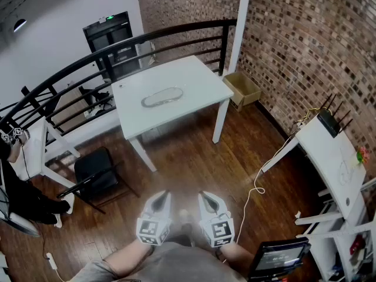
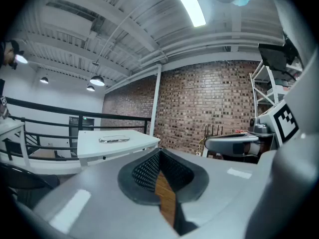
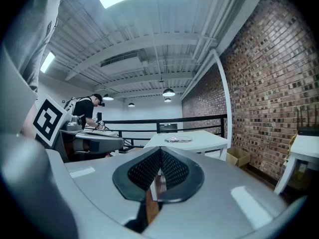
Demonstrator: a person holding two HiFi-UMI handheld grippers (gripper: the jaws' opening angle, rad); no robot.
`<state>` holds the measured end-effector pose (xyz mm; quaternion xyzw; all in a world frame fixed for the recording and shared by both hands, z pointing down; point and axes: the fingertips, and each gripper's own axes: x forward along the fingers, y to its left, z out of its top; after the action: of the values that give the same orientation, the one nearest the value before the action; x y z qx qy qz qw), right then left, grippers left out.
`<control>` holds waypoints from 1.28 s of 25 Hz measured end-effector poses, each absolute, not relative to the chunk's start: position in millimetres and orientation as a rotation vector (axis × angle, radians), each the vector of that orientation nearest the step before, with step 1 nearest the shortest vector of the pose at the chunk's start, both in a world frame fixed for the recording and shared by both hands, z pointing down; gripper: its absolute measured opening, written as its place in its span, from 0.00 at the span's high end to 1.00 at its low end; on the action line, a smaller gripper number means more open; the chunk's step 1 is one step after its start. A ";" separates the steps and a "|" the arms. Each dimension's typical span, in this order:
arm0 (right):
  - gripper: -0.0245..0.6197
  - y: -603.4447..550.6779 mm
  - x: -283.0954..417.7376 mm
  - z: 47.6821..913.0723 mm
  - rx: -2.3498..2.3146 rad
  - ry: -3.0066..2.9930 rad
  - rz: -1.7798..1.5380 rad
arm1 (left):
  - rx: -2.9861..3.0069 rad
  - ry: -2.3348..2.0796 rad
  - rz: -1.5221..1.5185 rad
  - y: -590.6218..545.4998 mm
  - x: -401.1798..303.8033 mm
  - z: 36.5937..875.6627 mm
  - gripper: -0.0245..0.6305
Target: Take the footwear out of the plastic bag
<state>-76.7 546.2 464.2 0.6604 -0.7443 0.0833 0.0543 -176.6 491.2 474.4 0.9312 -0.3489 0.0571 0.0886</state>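
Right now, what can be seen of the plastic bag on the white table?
The plastic bag lies flat near the middle of the white table, well away from its edges. It looks clear and glossy, long and oval in outline, with a paler rim around a greyish middle. Something flat seems to sit inside, but it is too small to identify. Only the tabletop touches it.

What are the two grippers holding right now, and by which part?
Nothing. The left gripper and the right gripper are both shut and empty; the plastic bag lies untouched on the white table.
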 end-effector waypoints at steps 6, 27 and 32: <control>0.94 481.2 -36.9 463.6 2.003 -2.233 0.271 | 2.773 -1.006 0.154 424.0 -131.9 469.3 0.96; 0.94 294.7 88.0 484.1 1.858 -2.341 0.249 | 2.687 -1.197 0.179 247.3 -18.9 494.9 0.96; 0.94 251.7 119.4 479.3 1.772 -2.410 0.231 | 2.642 -1.317 0.166 212.2 2.6 489.9 0.96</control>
<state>119.4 251.7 479.3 0.5892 -0.8013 0.0768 0.0703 2.6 212.2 489.9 0.8897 -0.4435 0.0559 0.0925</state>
